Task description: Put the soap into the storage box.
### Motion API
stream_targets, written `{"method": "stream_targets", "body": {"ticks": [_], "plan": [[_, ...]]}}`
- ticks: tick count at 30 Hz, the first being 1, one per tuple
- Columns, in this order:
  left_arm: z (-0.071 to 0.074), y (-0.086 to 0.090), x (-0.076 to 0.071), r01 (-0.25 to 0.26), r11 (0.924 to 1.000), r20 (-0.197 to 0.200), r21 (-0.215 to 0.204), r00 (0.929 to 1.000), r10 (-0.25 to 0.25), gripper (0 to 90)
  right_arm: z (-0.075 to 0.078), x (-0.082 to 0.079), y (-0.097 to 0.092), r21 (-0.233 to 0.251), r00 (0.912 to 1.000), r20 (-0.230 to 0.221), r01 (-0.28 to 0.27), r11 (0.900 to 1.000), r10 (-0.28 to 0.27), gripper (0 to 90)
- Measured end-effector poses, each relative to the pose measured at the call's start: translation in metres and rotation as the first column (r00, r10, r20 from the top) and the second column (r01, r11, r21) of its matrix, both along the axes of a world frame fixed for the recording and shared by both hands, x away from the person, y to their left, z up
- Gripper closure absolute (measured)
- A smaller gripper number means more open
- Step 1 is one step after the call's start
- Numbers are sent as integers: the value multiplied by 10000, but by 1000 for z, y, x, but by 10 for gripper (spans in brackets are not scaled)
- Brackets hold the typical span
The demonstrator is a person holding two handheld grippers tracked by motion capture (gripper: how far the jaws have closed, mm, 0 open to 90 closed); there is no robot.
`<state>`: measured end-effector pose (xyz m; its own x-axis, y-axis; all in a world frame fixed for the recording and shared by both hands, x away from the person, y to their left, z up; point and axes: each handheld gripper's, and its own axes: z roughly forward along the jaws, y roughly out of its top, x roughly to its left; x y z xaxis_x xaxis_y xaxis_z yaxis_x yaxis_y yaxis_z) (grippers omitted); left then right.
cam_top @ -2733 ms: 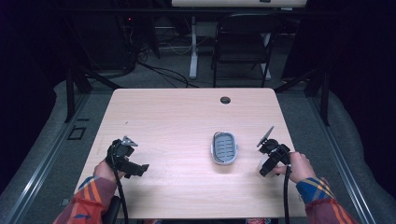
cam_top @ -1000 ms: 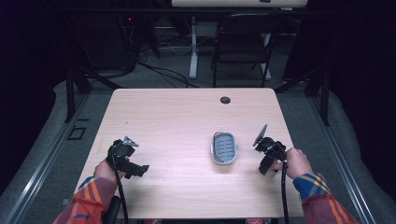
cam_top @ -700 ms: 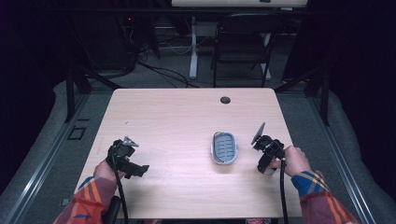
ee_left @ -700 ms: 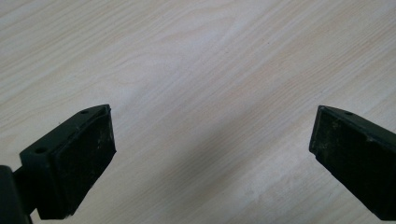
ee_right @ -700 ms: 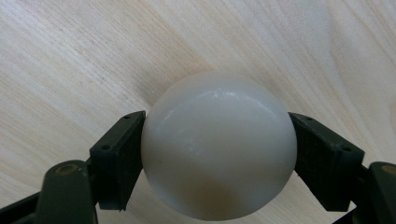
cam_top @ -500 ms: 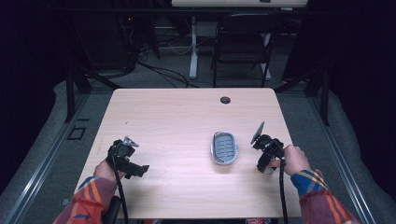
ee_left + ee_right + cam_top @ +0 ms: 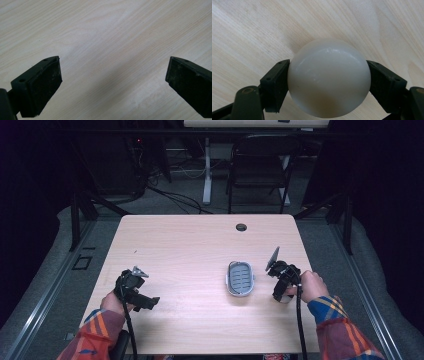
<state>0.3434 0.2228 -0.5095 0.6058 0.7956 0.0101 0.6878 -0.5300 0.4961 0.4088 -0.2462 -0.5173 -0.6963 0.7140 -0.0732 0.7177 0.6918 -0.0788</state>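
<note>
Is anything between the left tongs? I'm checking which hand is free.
No: the left tongs stand wide open, with bare table between the jaws.

I can read no text, label, brand, number or sign anywhere here, from the high view or either gripper view.

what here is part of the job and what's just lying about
In the job, likely:
- white ball, clamped in the right gripper
- grey tray beside it

Idle:
- left gripper, open over bare table
- cable hole
</note>
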Motion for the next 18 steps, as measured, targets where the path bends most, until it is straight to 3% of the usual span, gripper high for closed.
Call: {"method": "stream_targets", "body": {"ticks": [1, 2, 3, 4, 5, 17, 18], "plan": [[0, 0, 0, -11, 10000, 13, 24, 10000, 10, 4, -5, -4, 1, 656, 9977, 394, 533, 9964, -560, 231], [0, 0, 0, -13, 10000, 15, 26, 10000, 13, 4, 4, 6, 1, -541, 9979, -363, -548, 9970, 529, 231], [0, 0, 0, -13, 10000, 16, 29, 10000, 13, 4, -15, -8, 3, 1765, 9839, 1044, 1254, 9763, -1453, 231], [0, 0, 0, -14, 10000, 12, 30, 10000, 14, 4, -17, -9, 4, 1968, 9788, 1186, 1415, 9702, -1668, 231], [0, 0, 0, -5, 10000, 4, 5, 10000, 5, 4, -3, 2, 3, 375, 9994, 199, 286, 9989, -294, 231], [0, 0, 0, 5, 10000, -11, 7, 10000, -5, 4, 4, 12, 6, 288, 9996, 215, 184, 9994, -190, 231], [0, 0, 0, 3, 10000, -7, 8, 10000, -3, 4, 6, 14, 7, 61, 10000, 92, 21, 10000, -21, 231]]}}
